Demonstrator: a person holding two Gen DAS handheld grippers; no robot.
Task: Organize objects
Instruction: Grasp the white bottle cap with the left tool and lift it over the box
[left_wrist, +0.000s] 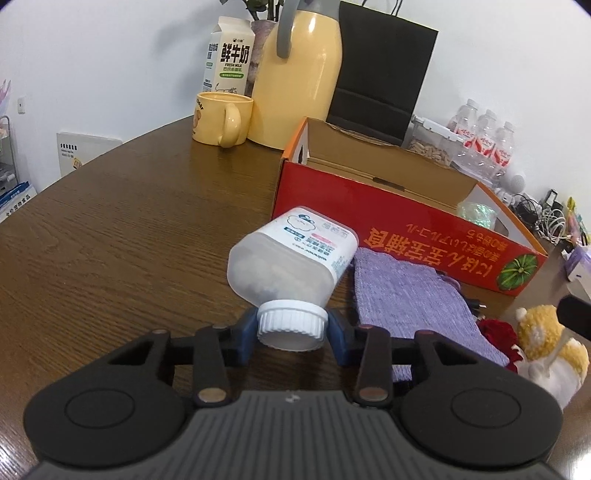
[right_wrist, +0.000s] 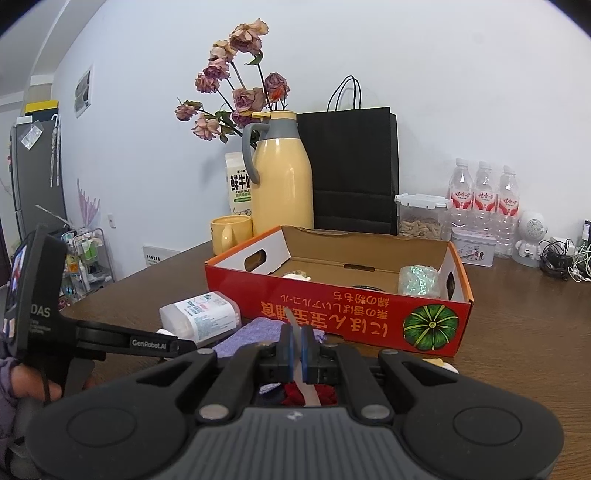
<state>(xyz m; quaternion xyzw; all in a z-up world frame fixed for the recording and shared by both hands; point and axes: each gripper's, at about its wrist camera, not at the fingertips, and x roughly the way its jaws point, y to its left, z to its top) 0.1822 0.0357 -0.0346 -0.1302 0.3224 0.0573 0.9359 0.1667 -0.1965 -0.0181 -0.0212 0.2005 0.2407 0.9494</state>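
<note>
On the brown table (left_wrist: 129, 229), left wrist view: the left gripper (left_wrist: 291, 328) has its blue pads against both sides of the white cap (left_wrist: 291, 325) of a translucent bottle (left_wrist: 291, 258), jaws narrowed onto it. The bottle lies tilted, its base pointing toward the red box (left_wrist: 388, 225), body just beside a purple cloth (left_wrist: 402, 295). A yellow-and-white plush (left_wrist: 546, 339) sits at right, next to something red (left_wrist: 498, 330). Behind: yellow mug (left_wrist: 221, 118), milk carton (left_wrist: 227, 59), yellow flask (left_wrist: 299, 74), black bag (left_wrist: 384, 62). Right wrist view: the right gripper (right_wrist: 296, 345) is clamped tight on a thin pale strip (right_wrist: 308, 391) that runs between its pads. The open red box (right_wrist: 332, 314) holds a glittery green roll (right_wrist: 419, 280) in its right end. The bottle (right_wrist: 201, 314) lies left of the box, with the left gripper's black body (right_wrist: 110, 338) reaching to it. Dried roses (right_wrist: 236, 85) stand behind the flask (right_wrist: 280, 173).
</note>
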